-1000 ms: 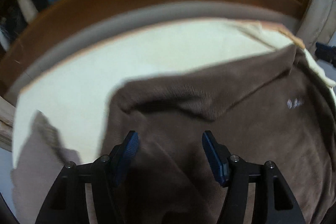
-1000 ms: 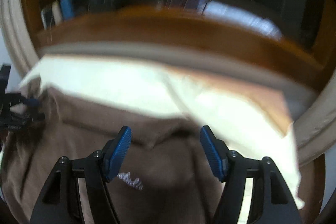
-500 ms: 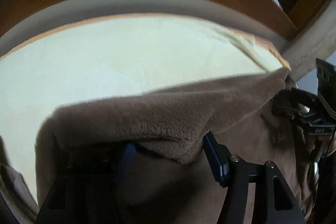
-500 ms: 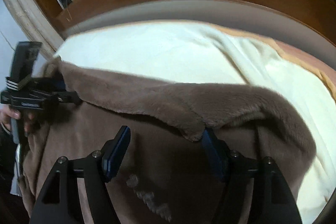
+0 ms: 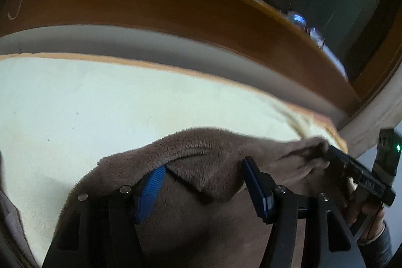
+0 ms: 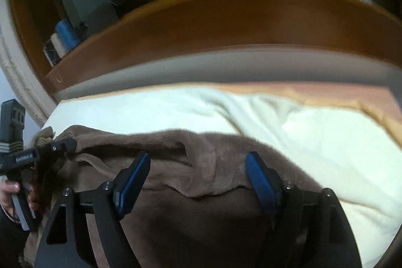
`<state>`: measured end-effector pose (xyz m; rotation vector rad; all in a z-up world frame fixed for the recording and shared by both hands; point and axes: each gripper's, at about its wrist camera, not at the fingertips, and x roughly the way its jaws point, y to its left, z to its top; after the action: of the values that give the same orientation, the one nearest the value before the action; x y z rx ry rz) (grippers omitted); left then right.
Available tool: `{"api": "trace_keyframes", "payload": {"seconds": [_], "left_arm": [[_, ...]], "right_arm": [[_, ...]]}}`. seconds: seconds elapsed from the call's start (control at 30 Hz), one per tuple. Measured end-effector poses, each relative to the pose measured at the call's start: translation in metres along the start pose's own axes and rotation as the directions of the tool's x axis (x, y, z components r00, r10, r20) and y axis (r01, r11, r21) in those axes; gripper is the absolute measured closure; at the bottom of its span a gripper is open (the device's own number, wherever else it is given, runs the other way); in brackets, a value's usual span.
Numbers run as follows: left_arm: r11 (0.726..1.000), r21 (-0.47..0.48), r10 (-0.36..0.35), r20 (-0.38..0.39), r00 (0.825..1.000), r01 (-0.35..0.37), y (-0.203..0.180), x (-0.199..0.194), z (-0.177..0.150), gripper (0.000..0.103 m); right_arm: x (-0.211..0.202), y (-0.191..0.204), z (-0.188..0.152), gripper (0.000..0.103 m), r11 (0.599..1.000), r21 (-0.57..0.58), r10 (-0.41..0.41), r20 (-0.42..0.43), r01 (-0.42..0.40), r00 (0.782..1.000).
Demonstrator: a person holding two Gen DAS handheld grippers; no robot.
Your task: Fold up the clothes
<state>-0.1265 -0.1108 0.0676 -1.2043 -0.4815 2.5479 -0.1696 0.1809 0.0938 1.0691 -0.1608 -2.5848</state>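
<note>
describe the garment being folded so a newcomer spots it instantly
Start at the cream blanket below the long wooden ledge. The brown fleece garment lies on its near side, its top edge rolled over. It is the only dark, fuzzy cloth there.

Each of the 2 wrist views looks forward and slightly down, close over the brown garment (image 5: 201, 167) toward the wooden headboard (image 6: 226, 24); both share the garment's folded edge and cream bedding (image 6: 314, 137)
</note>
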Motion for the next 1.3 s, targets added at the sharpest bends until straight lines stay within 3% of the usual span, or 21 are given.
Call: {"api": "trace_keyframes", "payload": {"seconds": [0.07, 0.13, 0.3, 0.4, 0.5, 0.6, 0.83, 1.0, 1.13, 1.23, 1.3], "left_arm": [[0.999, -0.015, -0.034, 0.035, 0.999, 0.034, 0.001, -0.011, 0.002, 0.038], [0.998, -0.01, -0.057, 0.046, 0.997, 0.058, 0.0, -0.018, 0.003, 0.038], [0.999, 0.038, -0.037, -0.043, 0.998, 0.039, -0.008, -0.008, -0.002, 0.038], [0.999, -0.006, -0.042, -0.029, 0.999, 0.042, -0.004, 0.0, -0.002, 0.038], [0.998, -0.057, -0.032, 0.012, 0.999, 0.033, 0.005, 0.002, 0.001, 0.038], [0.999, -0.053, -0.015, 0.0, 1.0, 0.015, 0.007, 0.008, -0.004, 0.038], [0.994, -0.082, -0.076, 0.019, 0.997, 0.077, 0.01, -0.012, -0.002, 0.038], [0.998, -0.036, -0.05, -0.075, 0.996, 0.047, -0.001, -0.014, -0.009, 0.038], [0.992, -0.106, -0.087, -0.163, 0.983, 0.07, 0.004, 0.007, -0.013, 0.038], [0.982, -0.152, -0.137, -0.164, 0.977, 0.112, 0.005, 0.023, -0.006, 0.038], [0.978, -0.166, -0.149, -0.123, 0.981, 0.128, 0.003, 0.027, 0.001, 0.038]], "right_arm": [[-0.011, 0.014, 0.002, 0.021, 0.998, -0.069, 0.003, 0.014, -0.002, 1.0], [-0.011, 0.028, -0.002, 0.021, 0.987, -0.163, 0.0, -0.037, -0.007, 0.999], [0.023, 0.034, -0.012, 0.021, 0.982, -0.186, -0.064, -0.161, 0.033, 0.985], [0.043, 0.038, -0.018, 0.021, 0.978, -0.2, -0.104, -0.23, 0.058, 0.968], [0.059, 0.034, -0.01, 0.021, 0.978, -0.181, -0.136, -0.209, 0.098, 0.968], [0.069, 0.031, -0.004, 0.021, 0.981, -0.153, -0.148, -0.19, 0.119, 0.971], [0.066, 0.038, -0.004, 0.02, 0.978, -0.153, -0.168, -0.167, 0.143, 0.972], [0.04, 0.045, -0.012, 0.02, 0.971, -0.18, -0.179, -0.125, 0.155, 0.976], [0.033, 0.049, -0.016, 0.02, 0.968, -0.193, -0.184, -0.124, 0.158, 0.975], [0.023, 0.048, -0.022, 0.02, 0.971, -0.189, -0.17, -0.12, 0.145, 0.978], [0.013, 0.047, -0.027, 0.02, 0.972, -0.19, -0.162, -0.109, 0.14, 0.981]]}}
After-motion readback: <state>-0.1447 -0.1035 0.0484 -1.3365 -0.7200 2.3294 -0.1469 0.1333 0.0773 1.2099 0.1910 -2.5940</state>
